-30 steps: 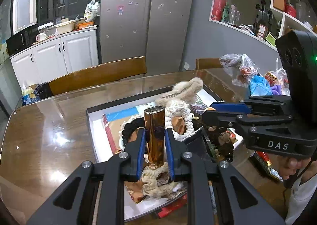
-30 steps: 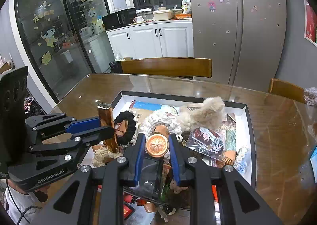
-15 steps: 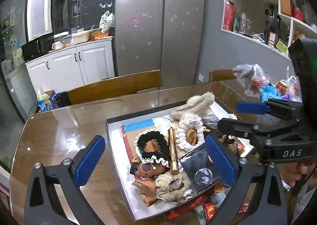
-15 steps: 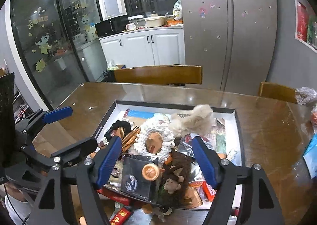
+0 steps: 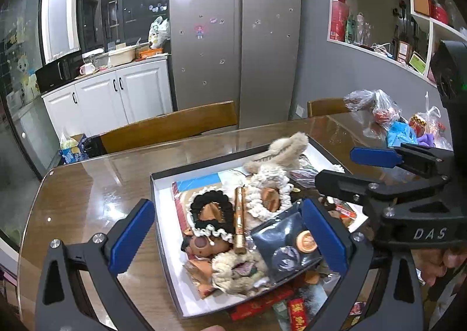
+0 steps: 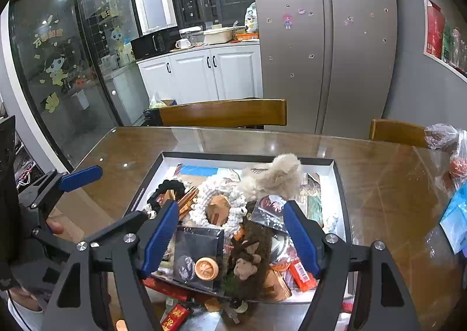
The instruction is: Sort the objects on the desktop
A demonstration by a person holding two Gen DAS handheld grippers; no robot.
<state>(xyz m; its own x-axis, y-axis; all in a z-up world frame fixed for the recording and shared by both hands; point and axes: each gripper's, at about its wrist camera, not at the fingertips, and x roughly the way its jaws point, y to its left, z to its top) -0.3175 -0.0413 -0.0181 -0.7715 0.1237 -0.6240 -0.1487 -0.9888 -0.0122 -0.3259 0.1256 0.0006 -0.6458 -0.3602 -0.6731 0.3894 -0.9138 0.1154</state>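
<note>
One glossy wooden table (image 5: 87,199) before a steel fridge (image 5: 236,39), shallow tray (image 5: 163,214) heaped with trinkets, gold tube (image 5: 240,220) lying flat between the left gripper (image 5: 230,234) (jaws wide), right gripper (image 6: 230,240) likewise spread, empty.

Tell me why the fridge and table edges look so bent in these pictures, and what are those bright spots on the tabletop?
Left wrist view: the fisheye lens bows the fridge and rounds the table, with black corners; white spots on the glossy top are reflected lights. Right wrist view: same bending, glare patches on the table, and the glass door mirrors lamps. Both views look sharp, including the tray.
</note>
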